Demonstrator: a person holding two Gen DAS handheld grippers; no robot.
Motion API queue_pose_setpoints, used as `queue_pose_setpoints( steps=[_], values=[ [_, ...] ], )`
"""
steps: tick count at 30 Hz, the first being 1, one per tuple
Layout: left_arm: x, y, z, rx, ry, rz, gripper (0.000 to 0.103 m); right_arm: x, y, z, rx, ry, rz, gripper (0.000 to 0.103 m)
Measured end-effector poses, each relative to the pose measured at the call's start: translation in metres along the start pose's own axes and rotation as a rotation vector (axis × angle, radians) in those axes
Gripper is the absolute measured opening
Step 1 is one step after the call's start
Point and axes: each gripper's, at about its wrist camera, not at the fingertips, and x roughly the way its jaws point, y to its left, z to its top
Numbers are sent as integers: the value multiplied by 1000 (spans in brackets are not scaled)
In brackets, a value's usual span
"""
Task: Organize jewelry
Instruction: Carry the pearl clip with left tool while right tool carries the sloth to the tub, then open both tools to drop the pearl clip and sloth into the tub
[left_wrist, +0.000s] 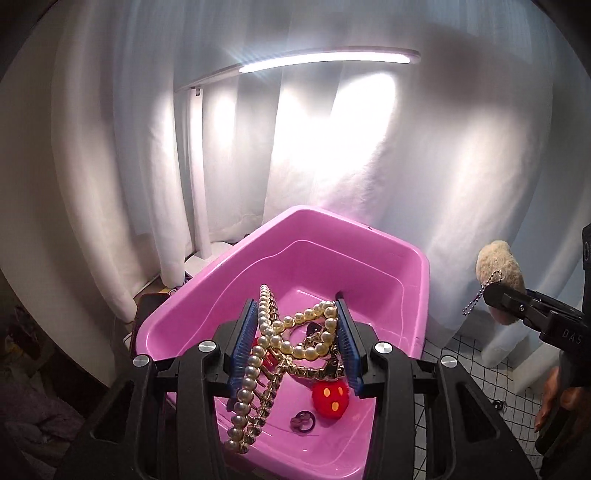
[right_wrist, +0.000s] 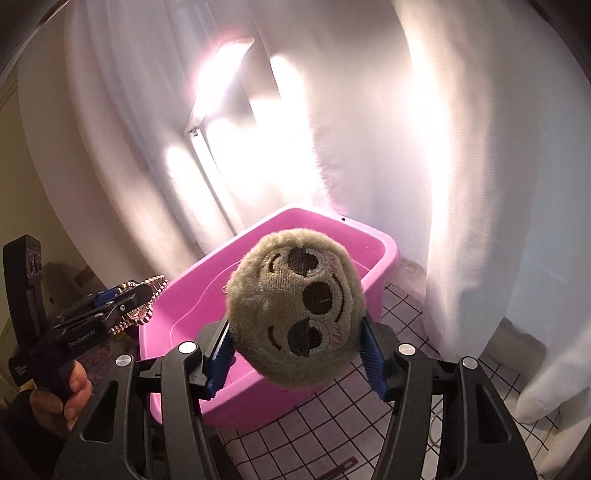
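Observation:
My left gripper (left_wrist: 295, 314) is shut on a tangle of pearl necklace (left_wrist: 255, 354) and gold chain, held over the pink tub (left_wrist: 369, 266); a strand hangs down at the left. In the tub lie a red plush charm (left_wrist: 330, 398) and a small dark ring (left_wrist: 303, 421). My right gripper (right_wrist: 295, 328) is shut on a round beige plush face keychain (right_wrist: 295, 310), held in front of the pink tub (right_wrist: 192, 291). It also shows in the left wrist view (left_wrist: 498, 273) at the right, with its ball chain dangling. The left gripper (right_wrist: 140, 295) shows at the left of the right wrist view.
A lit white desk lamp (left_wrist: 328, 61) stands behind the tub against a white curtain (left_wrist: 461, 166). The tub sits on a white black-gridded cloth (right_wrist: 369, 424). A thin dark clip (right_wrist: 338, 467) lies on the cloth in front.

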Motion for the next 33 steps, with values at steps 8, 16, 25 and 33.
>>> queue_pose_setpoints(
  steps=[8, 16, 25, 33],
  values=[
    [72, 34, 3, -28, 188, -28, 41, 98, 27, 35, -16, 152, -9, 57],
    [117, 37, -7, -12, 366, -59, 41, 173, 35, 40, -30, 380, -70, 57],
    [133, 46, -10, -21, 440, -41, 42, 207, 30, 33, 0, 519, -117, 58],
    [116, 46, -4, 14, 370, -23, 79, 207, 25, 40, 30, 490, -148, 67]
  ],
)
